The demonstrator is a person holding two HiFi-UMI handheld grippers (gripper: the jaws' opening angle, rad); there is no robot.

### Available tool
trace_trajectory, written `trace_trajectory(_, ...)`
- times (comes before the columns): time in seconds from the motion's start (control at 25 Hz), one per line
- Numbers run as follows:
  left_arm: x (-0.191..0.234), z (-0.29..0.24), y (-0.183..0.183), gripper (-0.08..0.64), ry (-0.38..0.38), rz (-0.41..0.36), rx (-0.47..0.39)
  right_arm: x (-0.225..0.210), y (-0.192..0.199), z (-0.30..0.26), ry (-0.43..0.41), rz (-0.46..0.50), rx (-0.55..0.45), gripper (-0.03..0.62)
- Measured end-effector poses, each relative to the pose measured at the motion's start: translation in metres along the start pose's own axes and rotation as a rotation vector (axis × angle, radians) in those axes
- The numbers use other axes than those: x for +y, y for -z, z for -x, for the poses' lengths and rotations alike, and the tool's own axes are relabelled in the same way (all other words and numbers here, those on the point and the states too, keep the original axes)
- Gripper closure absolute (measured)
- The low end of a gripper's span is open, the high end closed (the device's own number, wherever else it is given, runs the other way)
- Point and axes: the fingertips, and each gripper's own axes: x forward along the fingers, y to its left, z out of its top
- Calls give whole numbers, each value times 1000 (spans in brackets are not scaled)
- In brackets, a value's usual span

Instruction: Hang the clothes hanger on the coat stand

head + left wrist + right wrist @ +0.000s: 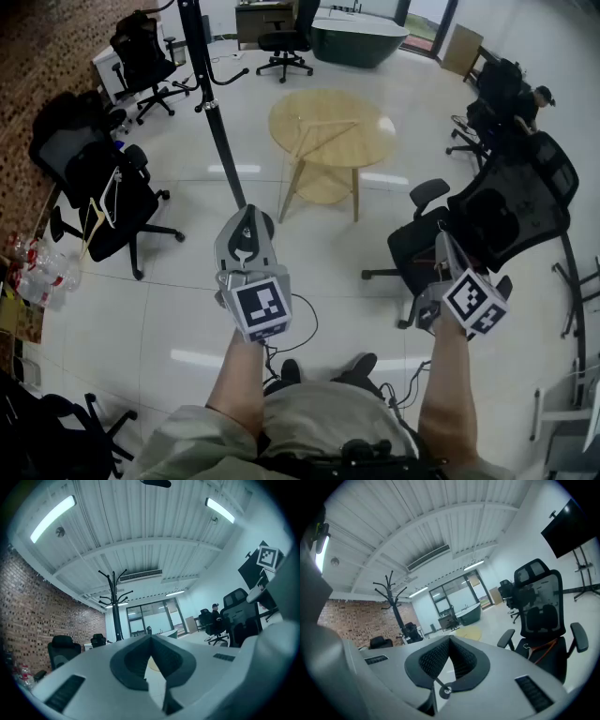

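While both pairs of jaws are sitting pressed together on nothing, left gripper (151,641) and right gripper (450,641) are hovering above the floor, so I'm judging the task unstarted. A brown clothes hanger (544,644) is lying on the office chair (539,597) beyond the right gripper. The coat stand (208,84) is standing well apart, no hanger showing on it. Dark tub (358,37) far off, contents not showing

Floor (187,309) is glossy white tile, with a pale wood table (330,127) at 1 o'clock and a matt black coat stand (217,122) at 11. My left gripper (151,641) and right gripper (450,644) are matt grey plastic; rough brick wall (33,620) at 10.
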Motion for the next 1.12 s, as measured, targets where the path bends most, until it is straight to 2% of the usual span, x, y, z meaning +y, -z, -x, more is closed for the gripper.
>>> trace_trajectory(0.28,-82,-27,-33,543,92,7,-32,-74,-52,23,98,4,-68,592)
trace_trajectory(0.4,-137,-39,-65,543,151,8,-55,-114,-87,41,134,6,-103,592)
trace_trajectory(0.52,-224,-47,-92,543,236,5,-63,-175,-115,59,166,18,-119,592)
trace_trajectory(0.64,-345,-50,-100,543,352,2,-35,-266,-134,78,199,30,-135,592)
trace_trajectory(0.8,-473,-52,-113,543,426,12,-3,-363,-167,98,209,80,-163,592)
trace_trajectory(0.92,-533,-56,-127,543,474,31,-3,-406,-182,108,213,124,-172,592)
trace_trajectory(1.12,-603,-65,-129,543,535,32,29,-452,-185,107,225,193,-137,592)
